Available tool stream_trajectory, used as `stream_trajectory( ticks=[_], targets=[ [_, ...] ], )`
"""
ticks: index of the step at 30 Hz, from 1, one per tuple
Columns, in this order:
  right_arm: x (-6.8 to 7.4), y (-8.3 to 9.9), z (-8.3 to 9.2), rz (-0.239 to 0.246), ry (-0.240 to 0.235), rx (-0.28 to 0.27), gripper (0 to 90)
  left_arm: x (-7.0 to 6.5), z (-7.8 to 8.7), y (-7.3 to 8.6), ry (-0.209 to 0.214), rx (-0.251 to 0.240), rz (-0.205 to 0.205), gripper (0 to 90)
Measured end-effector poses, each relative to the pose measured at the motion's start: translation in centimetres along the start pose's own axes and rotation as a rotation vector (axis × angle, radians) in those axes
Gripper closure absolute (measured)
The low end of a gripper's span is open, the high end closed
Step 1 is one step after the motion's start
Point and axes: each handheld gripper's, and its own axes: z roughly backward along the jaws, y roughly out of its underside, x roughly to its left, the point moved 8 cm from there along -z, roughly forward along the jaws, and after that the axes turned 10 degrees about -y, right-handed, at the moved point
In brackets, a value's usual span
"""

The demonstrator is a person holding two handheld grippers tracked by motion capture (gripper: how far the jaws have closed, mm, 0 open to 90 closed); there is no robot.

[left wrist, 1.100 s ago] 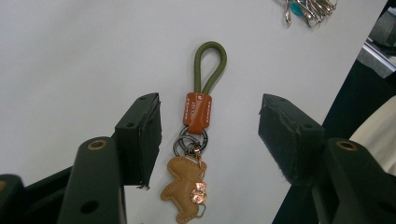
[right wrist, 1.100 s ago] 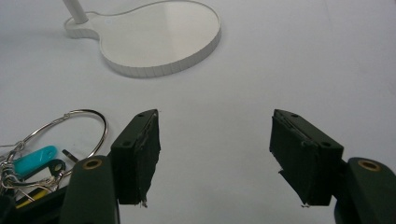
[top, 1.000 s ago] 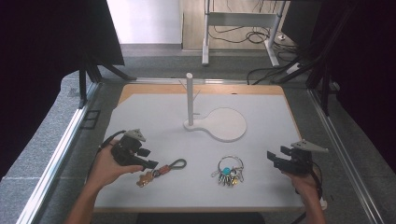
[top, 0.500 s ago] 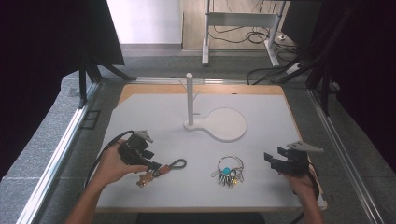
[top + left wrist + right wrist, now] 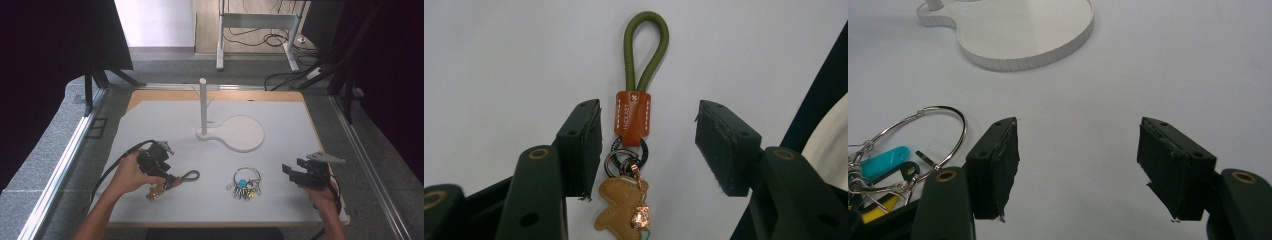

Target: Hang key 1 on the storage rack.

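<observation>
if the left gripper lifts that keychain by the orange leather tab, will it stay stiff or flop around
Probably floppy: the keychain is a green cord loop, orange leather tab, linked metal rings and a small tan charm, so the charm would likely dangle and swing. It looks light and, lying flat, unlikely to roll.

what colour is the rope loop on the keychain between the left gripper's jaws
Olive green; the rope loop shows best in the left gripper view.

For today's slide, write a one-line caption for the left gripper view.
Open left tool straddles the olive-loop keychain lying on the white table.
</observation>
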Motion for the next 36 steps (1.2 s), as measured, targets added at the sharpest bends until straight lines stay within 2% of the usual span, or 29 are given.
stream_trajectory(
  ticks=[5, 10, 15, 19, 36],
  targets=[
    [0.0, 0.2, -0.2, 0.002, -0.001, 0.011, 33.2, 0.1, -1.3, -0.2, -0.008, 0.047, -0.012, 45.3],
    [-0.1, 0.2, -0.3, -0.001, 0.001, 0.013, 33.2, 0.2, -1.9, -0.3, -0.018, 0.057, -0.027, 47.0],
    [0.0, 0.3, -0.3, 0.001, 0.000, 0.016, 33.2, 0.0, -2.6, -0.1, -0.024, 0.109, -0.079, 48.1],
    [0.0, 0.3, -0.4, 0.004, 0.000, 0.019, 33.2, -0.1, -3.3, -0.2, -0.033, 0.138, -0.094, 49.4],
    [0.0, 0.4, -0.6, 0.006, 0.003, 0.026, 33.1, -0.3, -4.6, -0.1, -0.048, 0.208, -0.143, 56.2]
  ],
)
